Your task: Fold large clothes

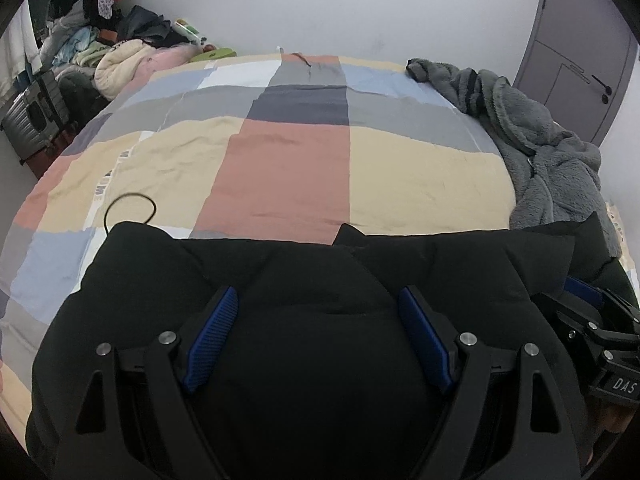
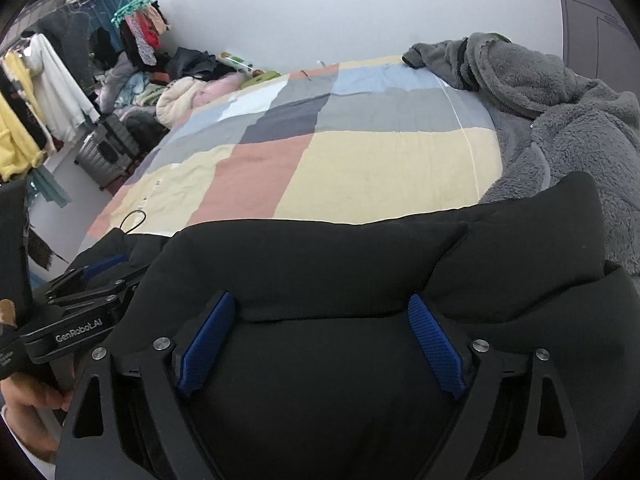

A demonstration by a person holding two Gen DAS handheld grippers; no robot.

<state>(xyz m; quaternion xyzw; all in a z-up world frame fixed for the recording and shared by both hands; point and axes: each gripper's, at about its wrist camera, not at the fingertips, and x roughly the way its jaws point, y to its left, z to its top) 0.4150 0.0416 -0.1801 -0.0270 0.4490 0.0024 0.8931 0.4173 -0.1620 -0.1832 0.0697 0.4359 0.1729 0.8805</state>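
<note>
Black padded jacket (image 1: 280, 272): lies at the near edge of the bed, spread wide from left to right, bulky and partly doubled over itself.
Bed cover (image 1: 288, 160): colour-block patchwork, bare across the middle and far parts.
Left gripper (image 1: 318, 316): jaws wide apart, blue pads either side of a mound of black fabric; nothing pinched between them.
Right gripper (image 2: 320, 320): jaws also wide apart over the jacket's right part, a folded edge running across just ahead of the pads; no grasp.
Grey fleece garment (image 2: 560, 120): crumpled along the right side of the bed, touching the jacket's far right corner, not yet folded.
Black cord loop (image 1: 130, 210): on the cover just beyond the jacket's left shoulder.
Progress: judged early to middle; the jacket looks gathered and perhaps folded once, but no tidy finished packet shows.
Left to do: likely further folds and flattening, then the fleece.
</note>
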